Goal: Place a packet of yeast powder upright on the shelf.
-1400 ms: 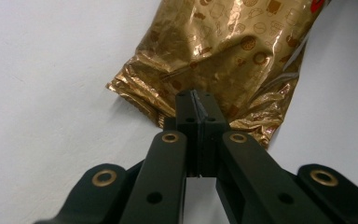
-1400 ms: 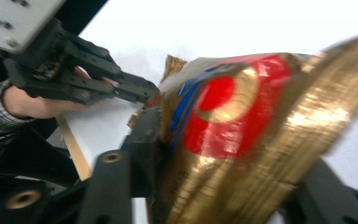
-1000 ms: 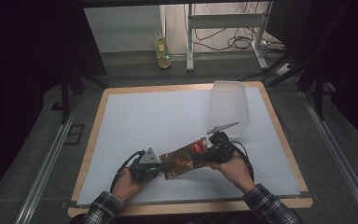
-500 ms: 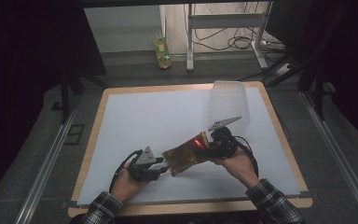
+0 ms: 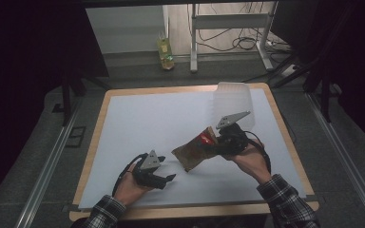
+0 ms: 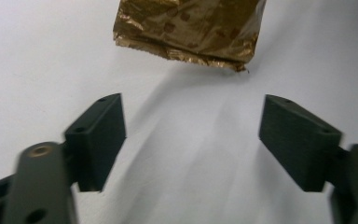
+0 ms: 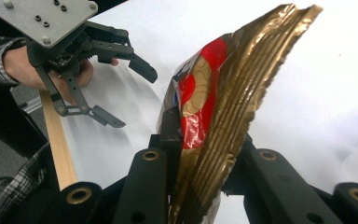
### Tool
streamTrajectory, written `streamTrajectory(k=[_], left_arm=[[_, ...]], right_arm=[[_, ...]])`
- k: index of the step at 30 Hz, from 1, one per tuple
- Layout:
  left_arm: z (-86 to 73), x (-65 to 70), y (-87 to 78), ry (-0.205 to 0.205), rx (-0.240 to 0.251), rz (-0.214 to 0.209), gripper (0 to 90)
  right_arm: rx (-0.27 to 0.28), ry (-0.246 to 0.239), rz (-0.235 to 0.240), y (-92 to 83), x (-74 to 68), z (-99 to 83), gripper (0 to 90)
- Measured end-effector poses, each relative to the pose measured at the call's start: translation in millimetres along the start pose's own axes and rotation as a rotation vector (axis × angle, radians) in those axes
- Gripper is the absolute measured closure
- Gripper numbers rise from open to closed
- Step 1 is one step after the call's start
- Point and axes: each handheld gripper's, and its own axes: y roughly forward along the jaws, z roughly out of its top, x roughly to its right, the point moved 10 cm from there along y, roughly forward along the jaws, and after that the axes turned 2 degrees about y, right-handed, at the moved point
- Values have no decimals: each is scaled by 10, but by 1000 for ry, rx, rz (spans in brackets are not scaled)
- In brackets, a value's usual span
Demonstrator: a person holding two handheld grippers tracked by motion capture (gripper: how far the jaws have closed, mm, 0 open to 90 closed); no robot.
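Snack bag, gold foil with a red print, is clamped at one end between the pressed jaws of the right gripper and hangs clear of the white counter. Its long axis slopes from those jaws down toward the left gripper, free crimped end lowest. The left gripper's jaws have just been opening and now stand spread with nothing between them; in the left gripper view the bag's free edge lies straight ahead of the gap, near but apart from both pads. The right hand alone carries the bag, so any transport or placement falls to that arm. A translucent bin stands beyond the right gripper's jaws.
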Motion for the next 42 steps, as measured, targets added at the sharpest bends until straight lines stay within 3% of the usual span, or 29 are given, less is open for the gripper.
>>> streamTrajectory(k=[4,12,17,31,42], left_arm=[[3,15,11,5,-2,-1,118],[-13,23,42,21,-15,9,45],[-32,13,62,23,-26,19,34],[-56,17,67,35,-45,7,31],[-67,21,71,41,-53,5,31]], right_arm=[[-22,-67,-25,-62,41,30,752],[-44,-145,-18,-136,93,63,752],[-49,-153,-7,-199,150,108,754],[-93,-177,-56,-447,348,240,757],[-95,-199,-62,-630,483,381,758]])
